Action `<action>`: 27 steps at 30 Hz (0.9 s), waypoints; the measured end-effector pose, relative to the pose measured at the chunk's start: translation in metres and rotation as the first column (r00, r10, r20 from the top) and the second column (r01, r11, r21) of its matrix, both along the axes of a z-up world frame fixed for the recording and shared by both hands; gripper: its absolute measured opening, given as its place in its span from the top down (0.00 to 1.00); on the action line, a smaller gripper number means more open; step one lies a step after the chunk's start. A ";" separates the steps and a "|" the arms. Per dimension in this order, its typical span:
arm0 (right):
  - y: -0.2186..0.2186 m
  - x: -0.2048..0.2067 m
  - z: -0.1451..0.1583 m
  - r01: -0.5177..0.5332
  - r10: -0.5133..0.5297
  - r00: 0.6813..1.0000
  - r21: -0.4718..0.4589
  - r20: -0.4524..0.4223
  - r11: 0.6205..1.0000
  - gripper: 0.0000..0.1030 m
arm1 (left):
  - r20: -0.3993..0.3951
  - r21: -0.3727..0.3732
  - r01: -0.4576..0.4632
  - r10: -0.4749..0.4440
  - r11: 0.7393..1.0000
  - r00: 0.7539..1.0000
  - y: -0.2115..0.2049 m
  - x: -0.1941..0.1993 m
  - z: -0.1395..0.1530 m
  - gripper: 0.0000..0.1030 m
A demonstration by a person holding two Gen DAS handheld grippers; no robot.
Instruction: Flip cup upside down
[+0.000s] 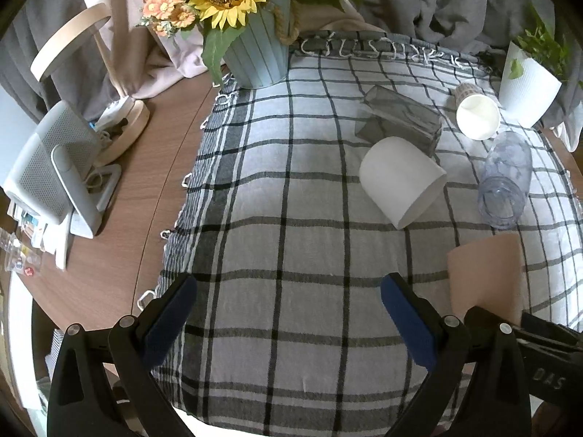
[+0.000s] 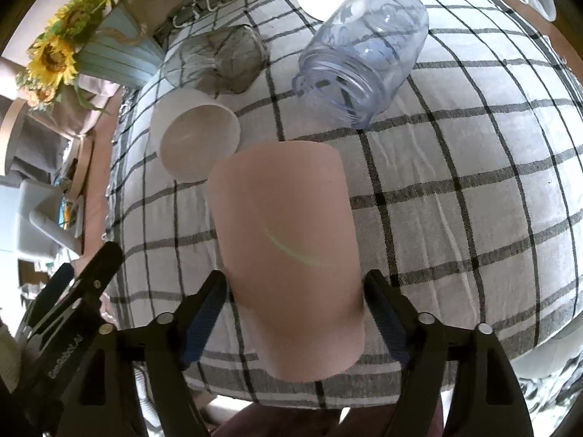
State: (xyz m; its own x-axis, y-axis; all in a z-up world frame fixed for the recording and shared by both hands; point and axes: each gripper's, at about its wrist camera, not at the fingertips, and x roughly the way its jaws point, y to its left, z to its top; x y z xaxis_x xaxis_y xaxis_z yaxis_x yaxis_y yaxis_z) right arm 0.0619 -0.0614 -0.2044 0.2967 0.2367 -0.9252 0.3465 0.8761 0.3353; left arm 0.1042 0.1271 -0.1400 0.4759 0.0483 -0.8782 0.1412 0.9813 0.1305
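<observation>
A pink cup (image 2: 288,251) is held between the fingers of my right gripper (image 2: 291,309), which is shut on its sides, above the checked cloth (image 2: 455,218). The cup's far end points away from the camera; its mouth cannot be seen. The same cup shows at the right edge of the left wrist view (image 1: 484,276). My left gripper (image 1: 288,313) is open and empty over the front of the cloth (image 1: 291,218), left of the pink cup.
On the cloth lie a white cup on its side (image 1: 400,178), a grey glass (image 1: 397,120), a paper cup (image 1: 475,114) and a clear bluish jar (image 1: 504,178). A sunflower pot (image 1: 255,54) and white planter (image 1: 528,87) stand at the back. A speaker (image 1: 54,167) sits left.
</observation>
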 end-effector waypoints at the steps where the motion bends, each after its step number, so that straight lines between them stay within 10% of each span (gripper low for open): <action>1: -0.001 -0.002 0.004 -0.001 0.001 1.000 -0.004 0.009 1.000 0.23 | 0.005 -0.002 -0.004 0.004 1.000 1.000 -0.001 -0.003 0.002 0.00; 14: -0.041 -0.034 0.082 -0.010 0.037 0.979 -0.130 0.203 0.991 0.20 | 0.062 -0.072 0.118 -0.114 0.990 0.992 -0.054 -0.056 0.026 0.00; 27: -0.095 -0.059 0.070 -0.034 0.050 0.986 -0.104 0.161 0.994 0.20 | -0.038 -0.121 0.238 -0.244 0.964 0.969 -0.111 -0.087 0.005 0.00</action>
State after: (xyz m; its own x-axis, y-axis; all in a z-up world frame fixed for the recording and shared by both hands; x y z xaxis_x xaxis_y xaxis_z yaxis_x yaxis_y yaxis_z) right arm 0.0030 -0.1568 -0.1349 0.4371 0.1603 -0.8850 0.2568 0.9208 0.2936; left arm 0.0177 0.0166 -0.1354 0.4143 -0.1649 -0.8951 0.3790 0.9254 0.0050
